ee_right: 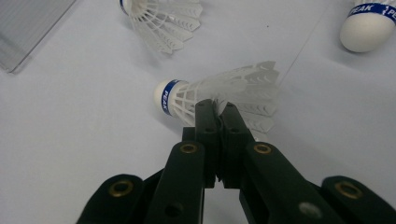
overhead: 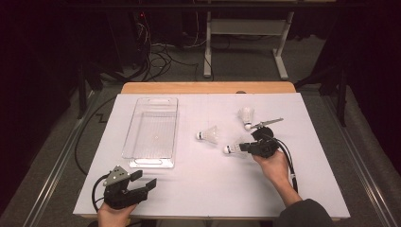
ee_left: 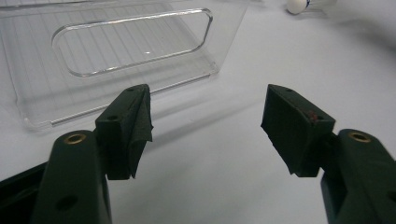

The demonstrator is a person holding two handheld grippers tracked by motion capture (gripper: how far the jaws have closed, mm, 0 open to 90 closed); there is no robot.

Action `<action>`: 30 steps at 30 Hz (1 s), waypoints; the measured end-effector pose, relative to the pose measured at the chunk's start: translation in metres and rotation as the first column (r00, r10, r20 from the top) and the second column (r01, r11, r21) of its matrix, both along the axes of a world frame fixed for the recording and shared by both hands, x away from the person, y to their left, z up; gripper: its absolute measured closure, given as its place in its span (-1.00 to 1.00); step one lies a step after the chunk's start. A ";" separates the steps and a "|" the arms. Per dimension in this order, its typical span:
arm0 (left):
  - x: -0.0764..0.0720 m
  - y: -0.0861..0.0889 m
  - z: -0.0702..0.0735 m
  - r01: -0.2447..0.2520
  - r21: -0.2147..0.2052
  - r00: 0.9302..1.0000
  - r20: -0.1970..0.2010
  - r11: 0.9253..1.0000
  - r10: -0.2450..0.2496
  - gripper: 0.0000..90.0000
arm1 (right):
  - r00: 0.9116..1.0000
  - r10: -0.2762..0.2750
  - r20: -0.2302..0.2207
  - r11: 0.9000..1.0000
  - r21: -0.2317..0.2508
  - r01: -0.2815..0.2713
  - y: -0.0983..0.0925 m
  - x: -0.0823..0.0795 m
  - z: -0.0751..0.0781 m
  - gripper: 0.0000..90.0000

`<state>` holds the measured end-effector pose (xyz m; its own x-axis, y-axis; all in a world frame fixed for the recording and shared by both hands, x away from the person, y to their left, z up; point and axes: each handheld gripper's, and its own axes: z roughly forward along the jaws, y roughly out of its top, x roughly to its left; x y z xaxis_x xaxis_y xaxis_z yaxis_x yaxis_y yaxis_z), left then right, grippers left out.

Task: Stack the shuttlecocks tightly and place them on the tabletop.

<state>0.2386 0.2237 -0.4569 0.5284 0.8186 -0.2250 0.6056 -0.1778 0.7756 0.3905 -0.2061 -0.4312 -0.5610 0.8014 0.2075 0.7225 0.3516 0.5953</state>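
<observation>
Three white shuttlecocks with blue-banded cork tips lie right of centre on the white table top. My right gripper (overhead: 243, 147) (ee_right: 218, 109) is shut on the skirt of the nearest shuttlecock (overhead: 232, 149) (ee_right: 224, 88), which lies on its side with its cork pointing left. A second shuttlecock (overhead: 208, 135) (ee_right: 161, 18) lies to its left. The third shuttlecock (overhead: 246, 117) (ee_right: 369, 23) lies farther back. My left gripper (overhead: 144, 179) (ee_left: 208, 126) rests at the near left corner, open, with nothing between its jaws. It points at the near end of a clear plastic tray (overhead: 151, 163) (ee_left: 205, 70).
The clear tray holds nothing and stands lengthwise left of centre. A cork tip (ee_left: 296, 5) shows at the top of the left gripper view. A wooden table edge (overhead: 208, 87) runs along the back, with white desk legs (overhead: 207, 47) and floor cables (overhead: 161, 59) beyond.
</observation>
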 end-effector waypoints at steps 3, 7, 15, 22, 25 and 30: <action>0.000 0.000 0.000 0.000 0.003 1.000 0.003 1.000 0.000 -0.25 | 1.000 0.016 0.001 1.000 0.006 -0.016 0.000 -0.001 0.001 1.00; 0.000 0.000 0.000 0.000 0.007 1.000 0.003 1.000 0.000 -0.25 | 1.000 0.025 0.001 0.999 0.027 -0.025 0.000 -0.001 0.003 1.00; 0.000 -0.002 0.001 -0.001 0.028 1.000 0.011 1.000 0.001 -0.25 | 0.999 0.040 0.002 0.997 0.065 -0.040 0.002 0.000 0.006 1.00; 0.000 -0.001 0.000 -0.002 0.029 1.000 0.009 1.000 0.002 -0.25 | 0.999 0.043 0.007 0.996 0.078 -0.043 0.004 0.003 0.011 1.00; 0.000 -0.001 0.000 -0.002 0.028 1.000 0.008 1.000 0.002 -0.25 | 0.999 0.043 0.009 0.996 0.084 -0.044 0.005 0.004 0.013 1.00; 0.001 -0.001 0.000 -0.002 0.025 1.000 0.007 1.000 0.002 -0.25 | 0.999 0.039 0.015 0.995 0.095 -0.040 0.009 0.008 0.017 1.00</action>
